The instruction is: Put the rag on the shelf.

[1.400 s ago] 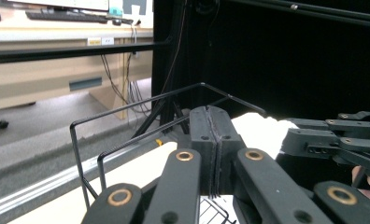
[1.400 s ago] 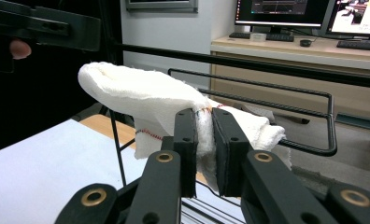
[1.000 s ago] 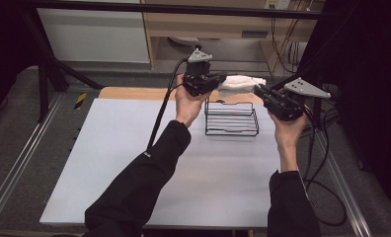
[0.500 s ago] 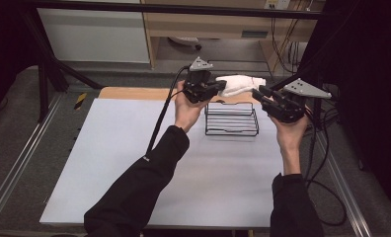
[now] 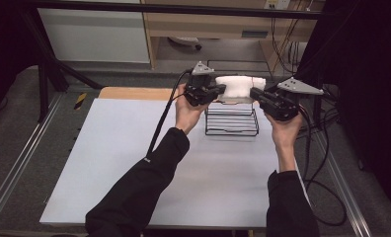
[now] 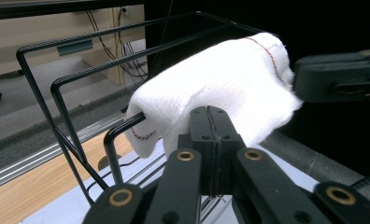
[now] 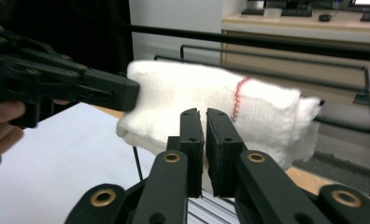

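A person at a desk (image 5: 134, 163) holds a gripper in each hand, both raised above a black wire rack (image 5: 231, 120) that stands near the desk's far edge. Stretched between the two grippers, just above the rack's top bars, is a white cloth (image 5: 239, 87), folded or rolled into a soft bundle with a line of red stitching near one end. The left gripper (image 5: 220, 90) meets the cloth's left end over the rack's left side; in the left gripper view its jaws are pressed flat together with the cloth bulging right behind their tips, so they appear clenched on an edge of it, though the pinched fabric itself is hidden. The right gripper (image 5: 253, 93) meets the cloth's right end over the rack's right side. Its jaws have just been closing, and in the right gripper view they stand nearly together with a thin slit between them, right in front of the cloth's lower edge; whether fabric is caught between them cannot be told. The step in hand looks like carrying the cloth above the rack in order to drape it over the top bars. The next move likely calls for lowering both hands evenly so the cloth settles across the bars, then releasing both ends without dragging it off the rack.
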Motion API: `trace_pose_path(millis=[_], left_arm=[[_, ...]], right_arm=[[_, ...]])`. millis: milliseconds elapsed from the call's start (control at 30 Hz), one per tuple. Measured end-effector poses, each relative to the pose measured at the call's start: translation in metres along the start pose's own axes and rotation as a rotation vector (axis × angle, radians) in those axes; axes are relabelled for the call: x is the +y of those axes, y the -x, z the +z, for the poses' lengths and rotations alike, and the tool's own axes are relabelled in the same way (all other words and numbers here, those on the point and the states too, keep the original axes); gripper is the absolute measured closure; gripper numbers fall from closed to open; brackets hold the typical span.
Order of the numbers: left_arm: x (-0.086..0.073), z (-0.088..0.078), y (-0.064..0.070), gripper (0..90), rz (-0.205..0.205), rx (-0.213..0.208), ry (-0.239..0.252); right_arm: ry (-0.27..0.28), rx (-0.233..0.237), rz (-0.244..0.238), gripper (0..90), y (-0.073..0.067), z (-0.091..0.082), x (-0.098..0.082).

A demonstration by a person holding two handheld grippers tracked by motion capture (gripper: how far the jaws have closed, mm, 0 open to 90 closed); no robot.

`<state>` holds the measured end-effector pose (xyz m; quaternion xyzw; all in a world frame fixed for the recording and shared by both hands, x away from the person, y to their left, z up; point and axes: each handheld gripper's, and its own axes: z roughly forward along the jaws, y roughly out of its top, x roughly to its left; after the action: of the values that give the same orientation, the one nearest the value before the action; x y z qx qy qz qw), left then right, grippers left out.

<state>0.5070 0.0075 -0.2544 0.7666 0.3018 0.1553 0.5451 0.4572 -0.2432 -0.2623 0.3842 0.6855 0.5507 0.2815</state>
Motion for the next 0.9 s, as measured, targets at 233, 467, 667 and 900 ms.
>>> trace_pose_path(millis=[233,467,667,900], left_arm=[[-0.009,0.004,-0.001,89.6,0.01,0.009,-0.016],[-0.011,0.006,-0.001,89.5,0.013,0.017,-0.011],[-0.011,0.0,0.0,89.5,0.023,0.014,-0.001],[-0.018,-0.016,-0.002,85.4,0.035,0.007,0.016]], right_arm=[[-0.035,-0.03,0.011,87.5,0.004,0.011,-0.01],[-0.039,-0.047,0.009,87.2,0.005,0.017,-0.012],[-0.019,-0.037,-0.003,84.3,0.002,0.012,-0.011],[0.006,-0.009,0.007,71.0,-0.003,-0.002,-0.007]])
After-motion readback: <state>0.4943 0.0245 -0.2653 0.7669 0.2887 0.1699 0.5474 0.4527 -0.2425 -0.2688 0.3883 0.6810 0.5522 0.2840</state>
